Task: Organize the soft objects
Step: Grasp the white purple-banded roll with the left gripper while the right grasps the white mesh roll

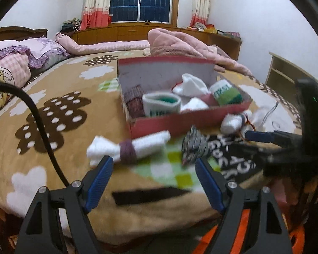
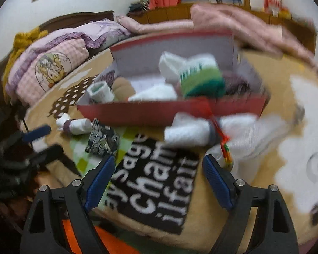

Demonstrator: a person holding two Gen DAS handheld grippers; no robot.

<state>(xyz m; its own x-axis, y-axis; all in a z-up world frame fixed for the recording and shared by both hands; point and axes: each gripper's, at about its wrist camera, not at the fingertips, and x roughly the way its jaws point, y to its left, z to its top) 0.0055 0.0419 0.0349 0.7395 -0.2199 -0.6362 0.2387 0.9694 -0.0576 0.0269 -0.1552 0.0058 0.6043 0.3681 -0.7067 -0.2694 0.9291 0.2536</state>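
Three rolled bundles lay outside the red cardboard box (image 1: 186, 122) on the brown flower-print blanket (image 1: 59, 89): a white sock roll with a purple band (image 1: 127, 149) near the box's front left corner, a black-and-white patterned roll (image 1: 194, 146) just beside it, and a white roll tied with red thread (image 2: 190, 131) touching the box's front wall toward the right. Inside the box several rolls sat loosely, among them a white-and-green sock roll (image 1: 225, 94) at the right end and another green-cuffed one (image 1: 161, 104) near the front.

By my reading, the step in hand was the approach for the next pick, with packing partly done. The left gripper (image 1: 153, 165) hung over the blanket with jaws wide and nothing between them, the purple-banded roll just ahead of its left finger. The right gripper (image 2: 159, 165) was likewise spread and empty, above the black lettered patch (image 2: 156, 182), the thread-tied roll just beyond.

Next, each gripper would probably need to go forward and down until a roll sat between its fingers, then squeeze across the roll's middle so that it stayed wound.
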